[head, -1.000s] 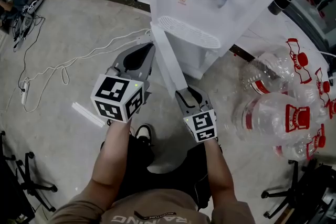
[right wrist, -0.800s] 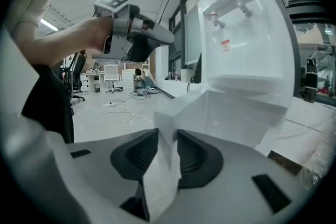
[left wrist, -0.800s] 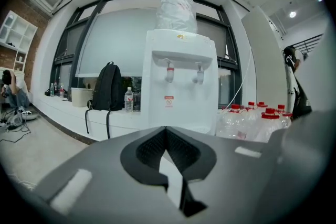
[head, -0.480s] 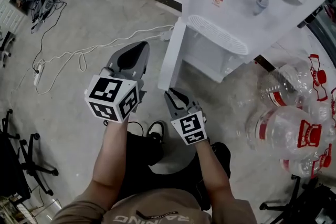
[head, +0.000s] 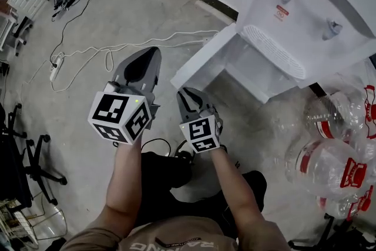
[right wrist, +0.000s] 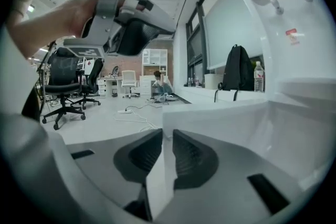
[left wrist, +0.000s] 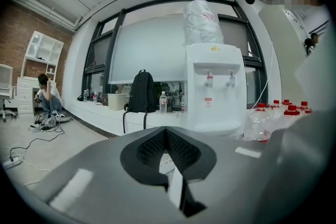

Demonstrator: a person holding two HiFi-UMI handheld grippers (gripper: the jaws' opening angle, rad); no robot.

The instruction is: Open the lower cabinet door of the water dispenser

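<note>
White cabinet door [head: 205, 62]: its thin edge, between my right gripper's [head: 187, 96] closing fingers, could slip free. My left gripper's [head: 147, 56] fingers are together, empty.

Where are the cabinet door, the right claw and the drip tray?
cabinet door [head: 202, 57], head view, middle of open panel.
right claw [head: 184, 93], head view, between fingertips, jaws closing on the door edge.
drip tray [head: 273, 51], head view, its grille.
</note>
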